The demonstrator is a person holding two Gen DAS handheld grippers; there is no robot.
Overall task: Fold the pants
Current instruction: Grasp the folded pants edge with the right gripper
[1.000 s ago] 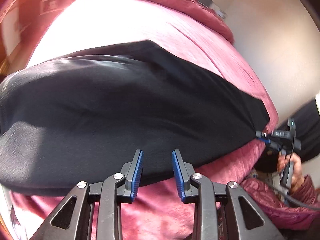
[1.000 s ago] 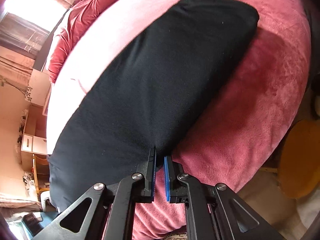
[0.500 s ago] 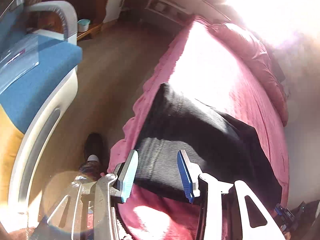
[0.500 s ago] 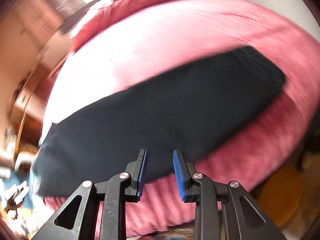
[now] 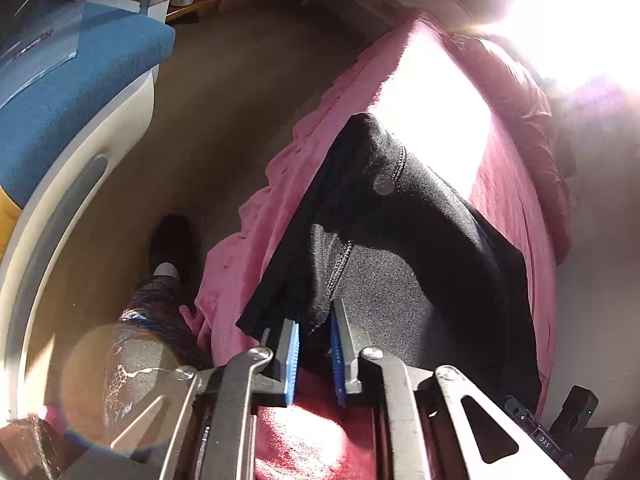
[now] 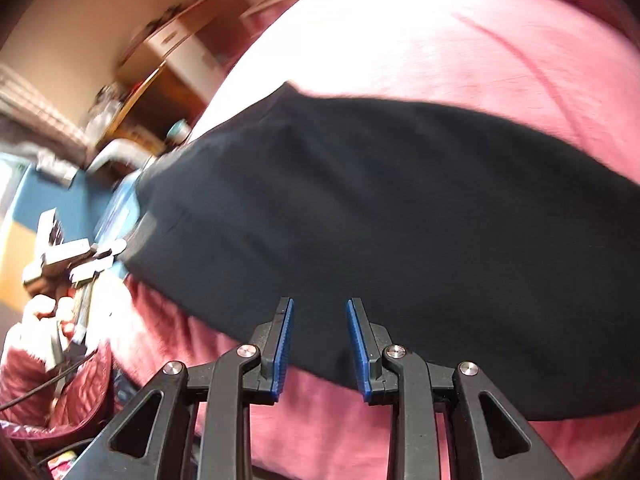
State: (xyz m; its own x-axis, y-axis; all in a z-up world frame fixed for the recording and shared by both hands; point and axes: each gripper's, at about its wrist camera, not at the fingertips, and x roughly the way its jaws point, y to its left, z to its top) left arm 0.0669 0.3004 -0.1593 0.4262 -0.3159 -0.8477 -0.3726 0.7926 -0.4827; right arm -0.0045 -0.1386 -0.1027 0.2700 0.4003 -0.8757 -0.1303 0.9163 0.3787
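Observation:
The black pants (image 5: 420, 248) lie lengthwise on a pink-red bed cover (image 5: 508, 184). In the left wrist view my left gripper (image 5: 314, 332) has its blue pads closed in on the near corner of the pants at the waist end, and that corner is lifted off the cover. In the right wrist view the pants (image 6: 380, 232) spread wide across the cover (image 6: 440, 48). My right gripper (image 6: 320, 332) is open and empty, over the near edge of the pants. The left gripper also shows in the right wrist view (image 6: 100, 258), at the pants' left end.
A blue and white chair (image 5: 68, 92) stands left of the bed, with brown floor (image 5: 224, 92) between them. The person's leg and dark shoe (image 5: 170, 240) are by the bed's edge. Wooden furniture (image 6: 168, 64) stands beyond the bed. Strong sunlight glares on the cover.
My left gripper has narrowed onto the waist corner of the pants and raised it. My right gripper let go of the pants' edge, opened and swung to face their middle.

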